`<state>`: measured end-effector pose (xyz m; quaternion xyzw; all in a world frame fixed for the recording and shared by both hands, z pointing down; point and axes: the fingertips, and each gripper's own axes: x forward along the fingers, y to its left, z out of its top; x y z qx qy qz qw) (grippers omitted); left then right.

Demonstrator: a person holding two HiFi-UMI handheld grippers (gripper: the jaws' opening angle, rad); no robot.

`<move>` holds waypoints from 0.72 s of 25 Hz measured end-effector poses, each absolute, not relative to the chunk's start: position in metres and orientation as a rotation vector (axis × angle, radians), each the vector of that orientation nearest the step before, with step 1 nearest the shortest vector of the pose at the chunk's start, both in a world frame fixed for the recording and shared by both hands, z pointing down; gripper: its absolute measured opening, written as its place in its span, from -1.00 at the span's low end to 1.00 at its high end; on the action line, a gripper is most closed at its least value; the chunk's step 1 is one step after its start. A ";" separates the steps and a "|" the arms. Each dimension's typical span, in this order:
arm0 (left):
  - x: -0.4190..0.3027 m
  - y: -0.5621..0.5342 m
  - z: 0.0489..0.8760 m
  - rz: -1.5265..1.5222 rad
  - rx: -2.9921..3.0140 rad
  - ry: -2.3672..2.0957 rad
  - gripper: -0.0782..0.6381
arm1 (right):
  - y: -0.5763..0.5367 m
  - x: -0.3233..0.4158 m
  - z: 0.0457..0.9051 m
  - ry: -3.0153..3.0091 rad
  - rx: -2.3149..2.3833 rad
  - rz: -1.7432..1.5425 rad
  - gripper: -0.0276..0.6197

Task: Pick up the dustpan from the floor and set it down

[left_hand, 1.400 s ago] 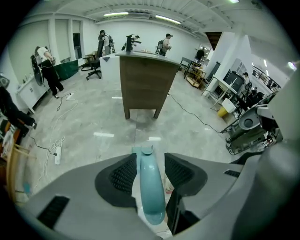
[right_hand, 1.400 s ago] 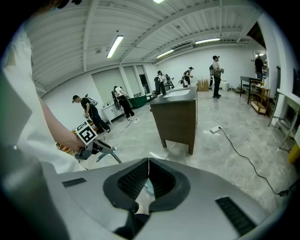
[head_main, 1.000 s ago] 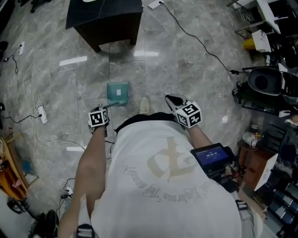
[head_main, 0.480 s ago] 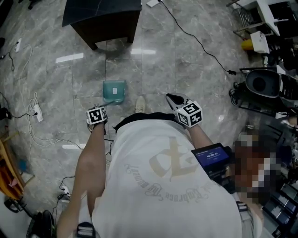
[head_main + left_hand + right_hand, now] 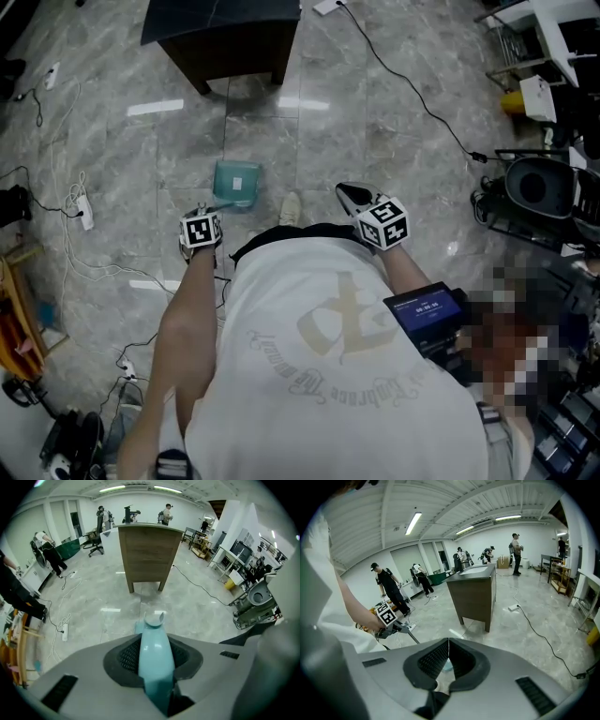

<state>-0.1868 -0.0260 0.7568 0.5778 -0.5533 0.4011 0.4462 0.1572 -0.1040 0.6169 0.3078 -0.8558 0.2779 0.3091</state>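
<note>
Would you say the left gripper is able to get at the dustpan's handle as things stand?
Very likely yes: the left gripper has just been closing its jaws on the handle of the dustpan. The handle already sits between the jaws, and nothing blocks the way.

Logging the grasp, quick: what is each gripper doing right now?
left gripper: jaws have just been closing, now clamped on the dustpan by its teal handle.
right gripper: shut, nothing between its jaws.
</note>
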 end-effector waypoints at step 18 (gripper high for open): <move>-0.212 0.032 0.692 0.872 1.442 -1.416 -0.50 | -0.094 0.087 0.608 -2.343 0.668 0.719 -0.86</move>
